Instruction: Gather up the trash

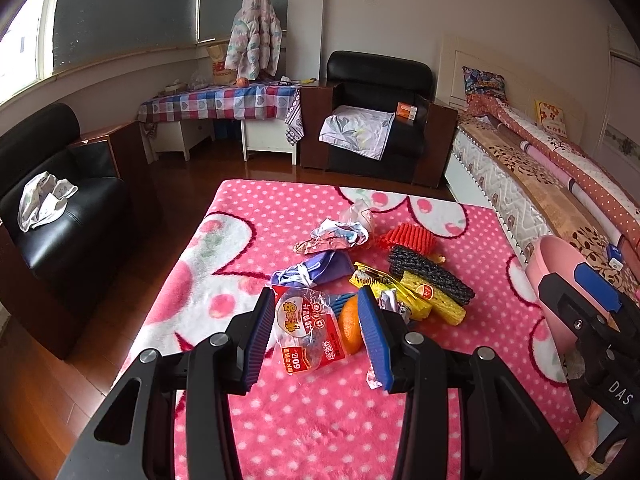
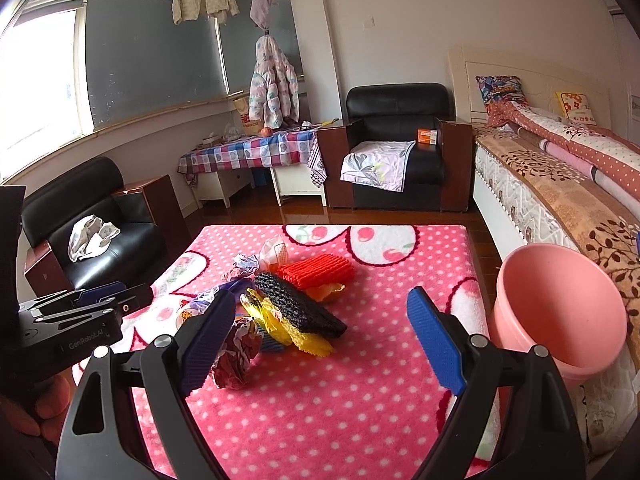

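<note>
Through my left wrist camera, my left gripper (image 1: 316,330) has its blue ribbed fingers (image 1: 262,336) spread on either side of a clear plastic snack wrapper with red and yellow print (image 1: 306,330), with an orange fruit (image 1: 351,326) just inside the right finger. I cannot tell whether the pads touch the wrapper. Beyond lies the trash heap on the pink polka-dot blanket (image 1: 320,420): a crumpled purple wrapper (image 1: 316,270), a yellow foam net sleeve (image 1: 436,300), a black foam net sleeve (image 1: 432,274), a red foam net sleeve (image 1: 408,238) and crumpled white paper (image 1: 344,232).

Through my right wrist camera, my right gripper (image 2: 320,330) hovers over the blanket (image 2: 340,408) with fingers wide apart, holding nothing. A crumpled dark-red foil ball (image 2: 236,354) sits just beside my left finger (image 2: 206,344). The round pink plastic bin (image 2: 560,312) stands at the blanket's right edge, beside the bed (image 2: 560,200).
</note>
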`<action>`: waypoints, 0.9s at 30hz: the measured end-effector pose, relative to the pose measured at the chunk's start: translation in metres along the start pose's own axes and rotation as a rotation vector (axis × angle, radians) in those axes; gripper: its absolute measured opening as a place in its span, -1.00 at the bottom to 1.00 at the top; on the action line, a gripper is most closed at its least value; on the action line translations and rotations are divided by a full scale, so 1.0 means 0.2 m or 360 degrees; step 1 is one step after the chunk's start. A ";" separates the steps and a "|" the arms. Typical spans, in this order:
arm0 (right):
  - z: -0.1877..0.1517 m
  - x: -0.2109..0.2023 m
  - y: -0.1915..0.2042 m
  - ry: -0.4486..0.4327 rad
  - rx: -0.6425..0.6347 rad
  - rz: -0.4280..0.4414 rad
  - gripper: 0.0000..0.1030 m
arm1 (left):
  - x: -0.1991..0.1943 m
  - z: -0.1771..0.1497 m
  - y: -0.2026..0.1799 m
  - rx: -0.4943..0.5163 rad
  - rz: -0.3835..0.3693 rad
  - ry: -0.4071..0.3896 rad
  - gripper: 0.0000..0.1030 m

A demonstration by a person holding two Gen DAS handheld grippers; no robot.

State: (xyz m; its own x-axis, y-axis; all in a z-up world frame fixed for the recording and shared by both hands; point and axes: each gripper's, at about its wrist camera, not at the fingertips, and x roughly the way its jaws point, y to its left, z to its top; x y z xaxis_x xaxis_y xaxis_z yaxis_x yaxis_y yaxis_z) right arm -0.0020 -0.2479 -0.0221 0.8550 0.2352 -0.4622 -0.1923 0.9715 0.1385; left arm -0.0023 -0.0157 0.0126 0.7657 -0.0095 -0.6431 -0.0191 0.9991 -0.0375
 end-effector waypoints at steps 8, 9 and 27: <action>0.00 0.07 0.02 0.0020 -0.0033 0.0043 0.68 | 0.11 0.00 0.02 -0.0014 0.0005 0.0048 -0.17; 0.00 0.08 0.02 0.0024 -0.0042 0.0048 0.66 | 0.12 0.00 0.02 -0.0015 0.0006 0.0054 -0.17; -0.05 0.28 0.08 0.0178 -0.0098 0.0132 0.51 | 0.30 -0.04 0.19 -0.0108 -0.0041 0.0159 -0.18</action>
State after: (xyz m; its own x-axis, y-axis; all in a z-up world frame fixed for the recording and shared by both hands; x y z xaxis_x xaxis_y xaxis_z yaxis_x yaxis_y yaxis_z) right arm 0.0381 -0.2197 -0.0542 0.7765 0.3129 -0.5469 -0.2918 0.9479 0.1280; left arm 0.0378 0.0207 -0.0339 0.6986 -0.0423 -0.7143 -0.0467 0.9934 -0.1045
